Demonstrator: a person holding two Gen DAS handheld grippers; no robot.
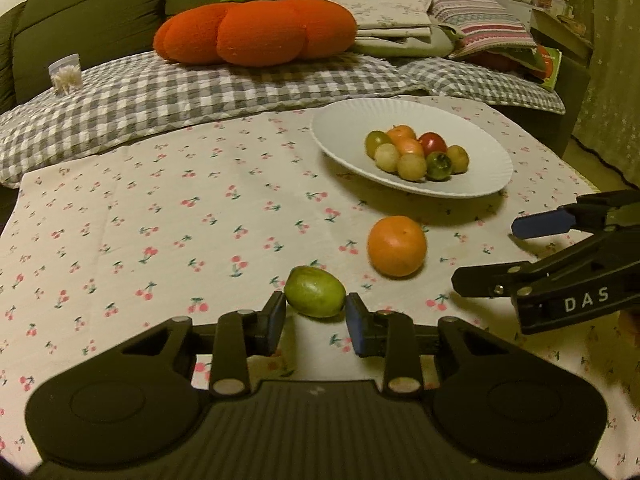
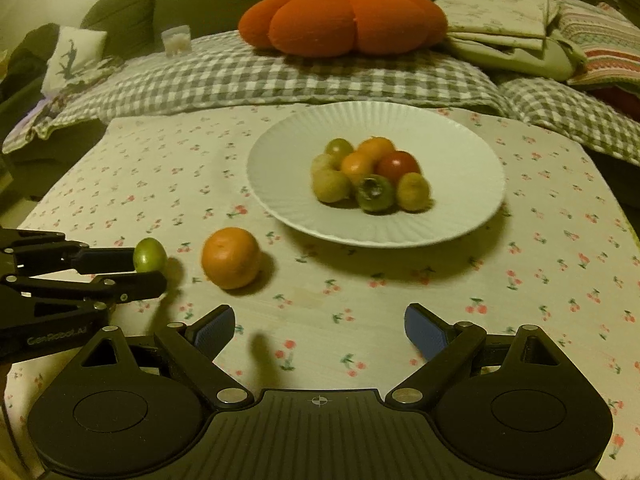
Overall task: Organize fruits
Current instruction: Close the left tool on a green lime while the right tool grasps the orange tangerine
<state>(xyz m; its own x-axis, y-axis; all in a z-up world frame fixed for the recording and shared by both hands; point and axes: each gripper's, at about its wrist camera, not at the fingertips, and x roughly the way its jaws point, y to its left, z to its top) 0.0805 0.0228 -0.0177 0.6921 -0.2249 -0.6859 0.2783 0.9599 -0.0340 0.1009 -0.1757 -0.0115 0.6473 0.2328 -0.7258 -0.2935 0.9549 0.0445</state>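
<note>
A small green fruit [image 1: 315, 291] sits between the blue pads of my left gripper [image 1: 316, 312], which is shut on it; the fruit also shows in the right wrist view [image 2: 150, 255]. An orange [image 1: 397, 245] lies on the cherry-print cloth just beyond it, also seen from the right [image 2: 231, 257]. A white plate [image 1: 480, 152] holds several small fruits, green, orange and red [image 2: 370, 174]. My right gripper [image 2: 320, 328] is open and empty, near the table's front, right of the orange.
The cherry-print tablecloth [image 1: 160, 216] covers the table. Behind it is a sofa with a checked blanket [image 1: 160, 92], an orange pumpkin cushion [image 1: 256, 32] and folded fabrics [image 1: 440, 20]. The plate's rim [image 2: 280, 208] is close to the orange.
</note>
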